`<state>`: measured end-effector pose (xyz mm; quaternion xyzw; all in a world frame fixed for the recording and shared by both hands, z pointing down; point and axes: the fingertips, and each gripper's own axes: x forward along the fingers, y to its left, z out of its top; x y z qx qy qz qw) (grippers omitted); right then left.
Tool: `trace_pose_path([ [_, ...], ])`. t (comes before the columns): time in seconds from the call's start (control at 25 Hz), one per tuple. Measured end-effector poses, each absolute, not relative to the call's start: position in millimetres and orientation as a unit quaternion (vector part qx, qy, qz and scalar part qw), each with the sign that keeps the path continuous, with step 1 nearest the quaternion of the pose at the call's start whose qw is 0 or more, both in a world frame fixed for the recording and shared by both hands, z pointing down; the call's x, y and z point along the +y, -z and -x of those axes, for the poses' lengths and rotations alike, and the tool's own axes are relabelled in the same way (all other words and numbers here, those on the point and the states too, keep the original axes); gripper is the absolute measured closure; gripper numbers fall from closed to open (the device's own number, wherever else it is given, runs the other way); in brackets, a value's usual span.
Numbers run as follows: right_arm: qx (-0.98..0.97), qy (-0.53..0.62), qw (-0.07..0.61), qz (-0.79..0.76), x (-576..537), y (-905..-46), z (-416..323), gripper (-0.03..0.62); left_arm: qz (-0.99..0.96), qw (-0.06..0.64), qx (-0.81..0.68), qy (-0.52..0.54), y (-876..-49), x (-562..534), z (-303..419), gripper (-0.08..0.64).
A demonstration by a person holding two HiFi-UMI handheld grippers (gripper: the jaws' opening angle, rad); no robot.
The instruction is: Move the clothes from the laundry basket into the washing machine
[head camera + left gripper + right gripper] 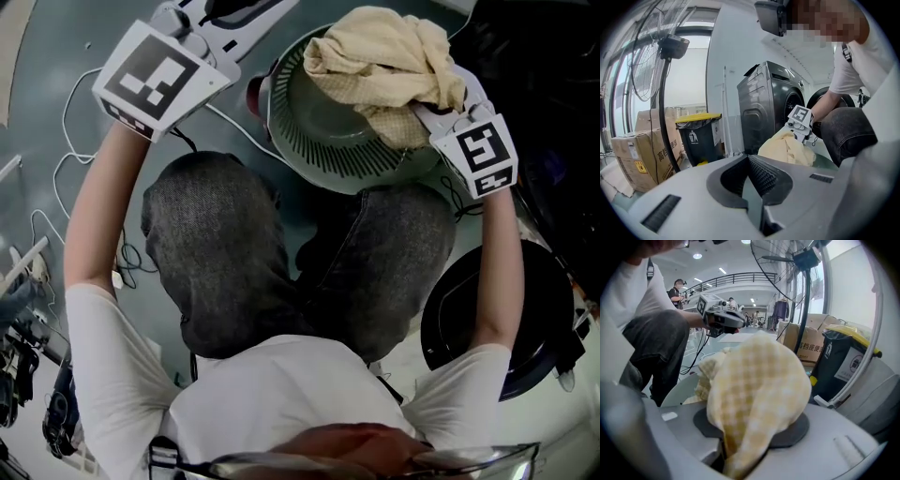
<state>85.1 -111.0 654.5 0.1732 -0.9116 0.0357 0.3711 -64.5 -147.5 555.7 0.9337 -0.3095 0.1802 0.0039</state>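
A yellow checked cloth (384, 61) hangs bunched over the round slatted laundry basket (309, 141), which stands on the floor in front of my knees. My right gripper (424, 114) is shut on the cloth's edge, and in the right gripper view the cloth (759, 390) fills the jaws (740, 451) and hides the pads. My left gripper (239, 14) is held up at the far left of the basket, its tips meeting with nothing between them (748, 158). The washing machine (768, 108) stands to my right, its round door (497, 319) swung open.
A standing fan (670, 47), a dark bin with a yellow lid (698, 136) and cardboard boxes (637, 154) stand beyond the basket. White cables (75, 159) trail over the floor at the left. My knees in dark jeans (225, 253) are close behind the basket.
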Motion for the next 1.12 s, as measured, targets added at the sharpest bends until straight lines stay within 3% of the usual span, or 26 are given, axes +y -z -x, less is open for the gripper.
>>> trace_pose_path([
  [0.4,-0.915,-0.040,0.305,-0.263,-112.8,-580.2,-158.5,0.374,-0.953,-0.019,-0.242,-0.181,-518.2,-146.2,8.2,0.554],
  [0.84,-0.894,-0.058,0.250,-0.368,-79.6,-545.5,-234.6,0.374,-0.974,-0.031,-0.168,-0.149,-492.3,-135.9,-85.3,0.554],
  [1.12,-0.874,-0.073,0.229,-0.422,-66.9,-544.7,-252.9,0.374,-0.981,-0.032,-0.131,-0.140,-492.5,-129.7,-108.6,0.554],
])
